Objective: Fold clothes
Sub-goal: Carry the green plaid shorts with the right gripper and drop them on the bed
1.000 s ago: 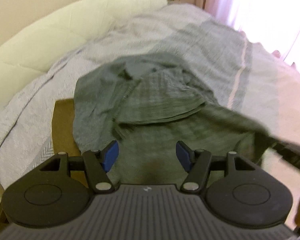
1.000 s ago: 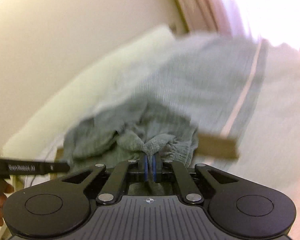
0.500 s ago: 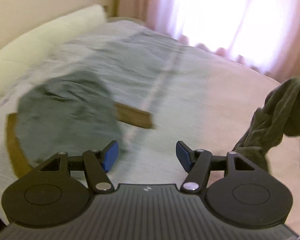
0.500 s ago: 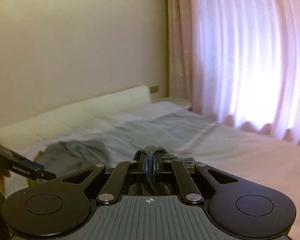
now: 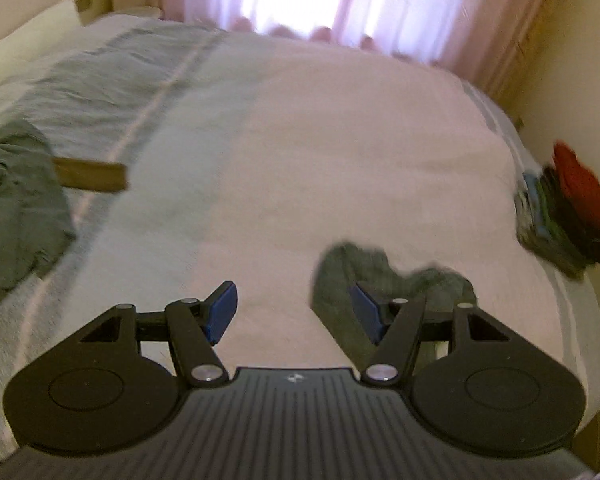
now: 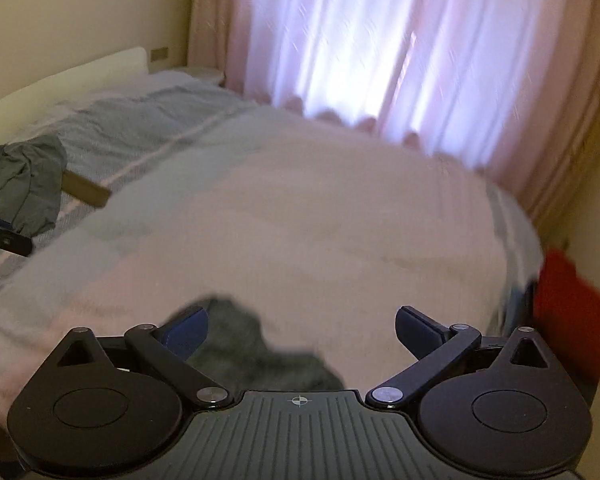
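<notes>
Left wrist view: left gripper (image 5: 294, 310) jaws apart over a crumpled dark green-grey garment (image 5: 340, 276); right gripper (image 6: 302, 330) jaws apart, empty. No legible writing.

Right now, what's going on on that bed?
A person with two handheld grippers is sorting clothes for folding. Both the left gripper and right gripper are open and empty. A small dark green garment lies crumpled on the pink blanket just ahead of them. More grey-green clothes wait far left; a stack with a red item sits at the right edge.
</notes>
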A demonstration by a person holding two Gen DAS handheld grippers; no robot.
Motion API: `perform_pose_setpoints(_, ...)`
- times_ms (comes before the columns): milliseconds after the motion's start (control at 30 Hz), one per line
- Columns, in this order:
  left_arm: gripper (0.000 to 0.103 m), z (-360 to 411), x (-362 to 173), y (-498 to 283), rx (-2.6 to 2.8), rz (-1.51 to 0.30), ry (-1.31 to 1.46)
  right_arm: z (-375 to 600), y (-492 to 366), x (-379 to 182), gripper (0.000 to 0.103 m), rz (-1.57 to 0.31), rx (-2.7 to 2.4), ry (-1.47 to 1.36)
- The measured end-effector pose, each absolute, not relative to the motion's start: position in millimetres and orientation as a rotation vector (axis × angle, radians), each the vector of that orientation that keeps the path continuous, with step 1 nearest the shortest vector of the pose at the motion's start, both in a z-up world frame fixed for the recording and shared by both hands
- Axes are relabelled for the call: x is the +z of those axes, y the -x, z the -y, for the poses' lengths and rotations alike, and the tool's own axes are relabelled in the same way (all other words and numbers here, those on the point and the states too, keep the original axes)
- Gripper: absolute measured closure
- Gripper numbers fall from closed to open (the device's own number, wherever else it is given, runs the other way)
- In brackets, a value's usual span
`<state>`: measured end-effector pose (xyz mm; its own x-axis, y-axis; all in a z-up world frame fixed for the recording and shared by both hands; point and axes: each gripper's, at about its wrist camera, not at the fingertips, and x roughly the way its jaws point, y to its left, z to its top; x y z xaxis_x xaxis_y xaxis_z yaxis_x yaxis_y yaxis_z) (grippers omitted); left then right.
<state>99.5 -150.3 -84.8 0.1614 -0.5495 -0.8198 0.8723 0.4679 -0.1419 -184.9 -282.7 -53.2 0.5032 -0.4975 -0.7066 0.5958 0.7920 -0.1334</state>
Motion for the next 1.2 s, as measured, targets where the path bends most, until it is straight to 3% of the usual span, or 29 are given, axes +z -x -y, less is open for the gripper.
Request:
perform_pose_setpoints(433, 0.042, 171.8, -81.6, -6.8, -1.096, -0.92, -0.56, 281.4, 249.7, -68.3, 0.001, -0.846, -0.706, -0.427)
perform_pose_setpoints(1200, 0.037, 94.7, -77.0, -42.4, -1.205, -0.834, -0.688, 160.2, 217.8, -89.0, 0.001, -0.832, -0.947, -0.71)
